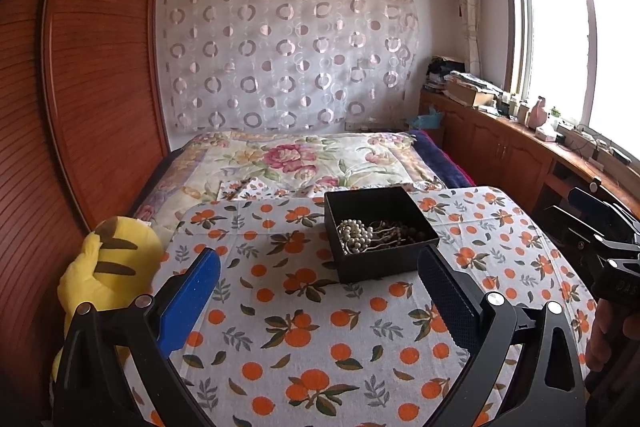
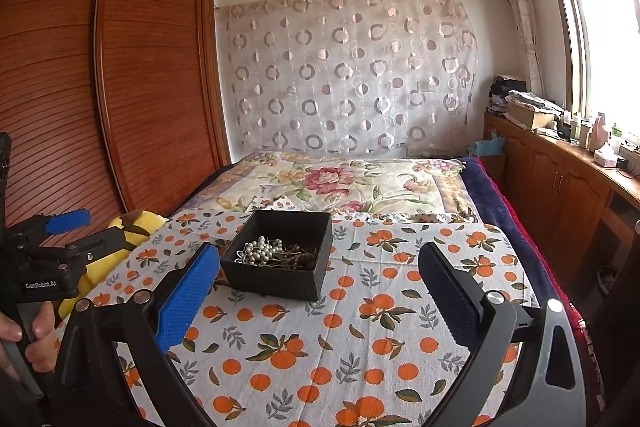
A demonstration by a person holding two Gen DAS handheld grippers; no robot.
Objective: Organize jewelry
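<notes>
Two grippers hang over my work surface, and both stand with their fingers spread wide and nothing between them. From the left wrist camera, my left gripper (image 1: 320,283) frames the table: one blue pad (image 1: 188,301) on one side, a dark textured pad (image 1: 448,301) on the other. Between and just beyond them sits the black box (image 1: 380,233), square and lidless, resting on the orange-print tablecloth (image 1: 288,339). Inside it I see a cluster of pearl beads (image 1: 354,233) heaped toward the near-left corner, tangled with darker brown strands (image 1: 396,229) toward the right; I cannot tell whether those are one necklace or several. My right gripper (image 1: 600,243) shows at the right edge of this view, held in a hand (image 1: 612,335), well apart from the box.

From the right wrist camera, my right gripper (image 2: 320,283) is likewise parted, and the box (image 2: 280,267) lies just beyond the blue finger (image 2: 184,301), left of centre, not touched by either finger. The pearl beads (image 2: 260,249) sit at its middle. My left gripper (image 2: 64,239) appears at the left edge, gripped by a hand (image 2: 32,335), its blue-tipped fingers apart. A yellow plush toy (image 2: 132,227) lies beside the table's left edge, and a floral bedspread (image 2: 328,187) stretches out behind it.
</notes>
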